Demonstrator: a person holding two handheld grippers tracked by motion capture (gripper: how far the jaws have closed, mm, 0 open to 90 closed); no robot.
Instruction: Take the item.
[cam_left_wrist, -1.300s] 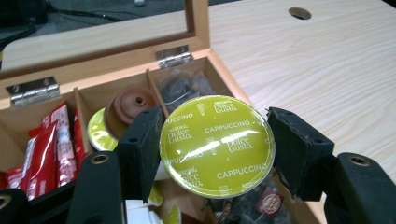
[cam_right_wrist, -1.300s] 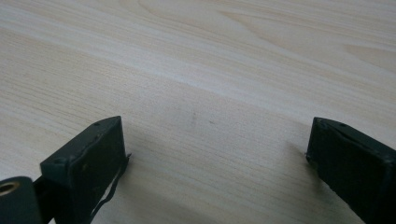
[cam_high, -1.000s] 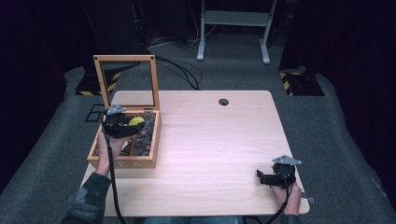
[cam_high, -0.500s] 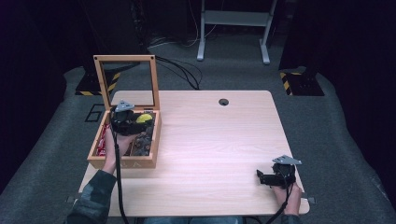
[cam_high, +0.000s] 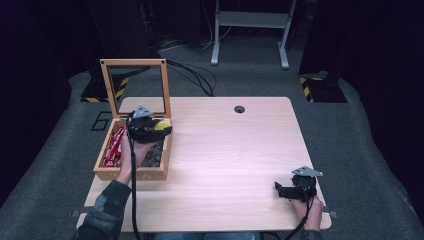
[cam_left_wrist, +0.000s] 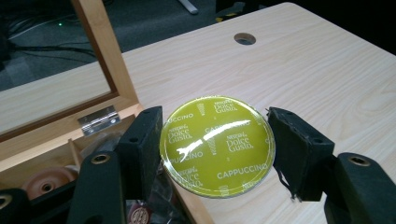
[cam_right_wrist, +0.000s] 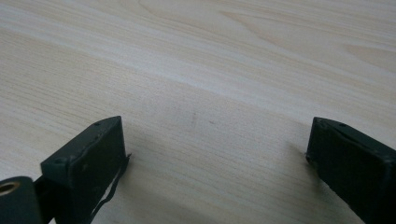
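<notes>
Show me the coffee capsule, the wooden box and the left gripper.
coffee capsule (cam_left_wrist: 217, 145), left gripper view, middle of its green foil lid
wooden box (cam_high: 131, 174), high view, front wall
left gripper (cam_left_wrist: 215, 154), left gripper view, between its fingertips

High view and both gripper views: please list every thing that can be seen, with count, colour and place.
coffee capsule: one, yellow-green lid, held between the left gripper's jaws above the box's right edge
wooden box: one, light wood, table's left part, glass lid upright
red packets: several, red, box's left compartment
table: one, light wood, small round hole near far edge
left gripper: one, black, shut on the capsule
right gripper: one, black, jaws apart, low over the table's near right corner
</notes>
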